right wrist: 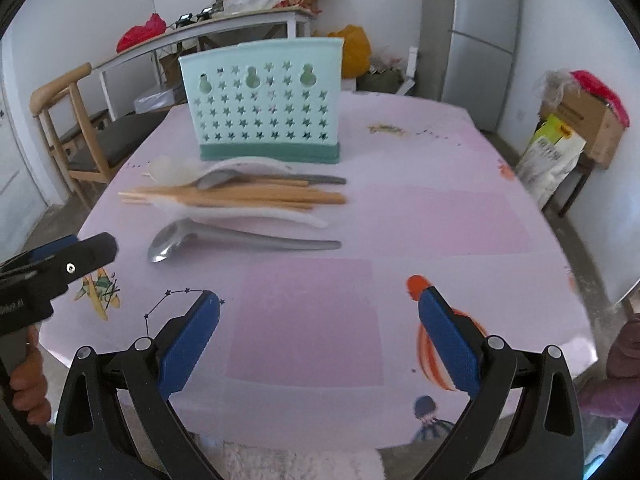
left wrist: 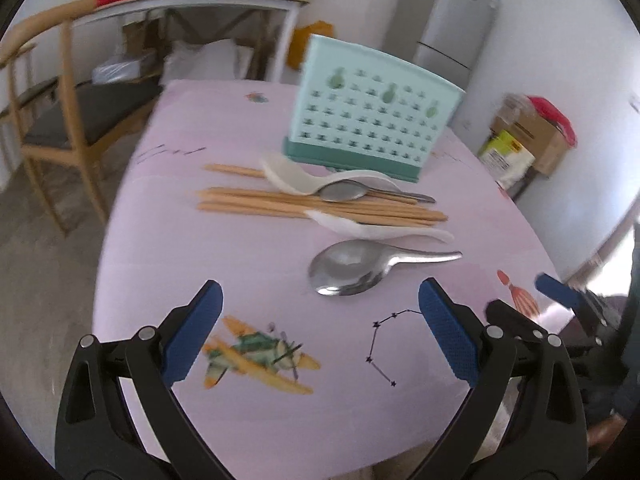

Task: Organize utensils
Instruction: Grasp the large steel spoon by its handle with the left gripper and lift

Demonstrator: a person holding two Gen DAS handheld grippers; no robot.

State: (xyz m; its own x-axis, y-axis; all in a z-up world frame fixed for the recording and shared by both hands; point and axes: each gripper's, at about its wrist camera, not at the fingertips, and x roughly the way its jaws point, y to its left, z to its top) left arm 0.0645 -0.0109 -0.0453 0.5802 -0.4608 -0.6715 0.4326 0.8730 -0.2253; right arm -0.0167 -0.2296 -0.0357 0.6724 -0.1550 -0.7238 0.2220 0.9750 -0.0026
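A mint-green utensil holder (left wrist: 368, 120) (right wrist: 264, 102) with star holes stands upright on the pink tablecloth. In front of it lies a pile: wooden chopsticks (left wrist: 320, 206) (right wrist: 240, 196), two white ceramic spoons (left wrist: 380, 230) (right wrist: 256, 216), a small metal spoon (left wrist: 348, 191) (right wrist: 224, 179). Nearest lies a large metal spoon (left wrist: 352, 270) (right wrist: 224, 240). My left gripper (left wrist: 320, 320) hovers open just short of the large spoon, nothing between its fingers. My right gripper (right wrist: 320, 320) is open over bare cloth, to the right of the pile. The left gripper (right wrist: 60, 264) also shows at the right wrist view's left edge.
A wooden chair (left wrist: 52, 120) (right wrist: 80, 132) stands at the table's left. Behind are a cluttered side table (right wrist: 224, 20), a grey fridge (right wrist: 480, 40) and cardboard boxes (right wrist: 580, 128) on the right. The near table edge (right wrist: 320, 444) lies just below the grippers.
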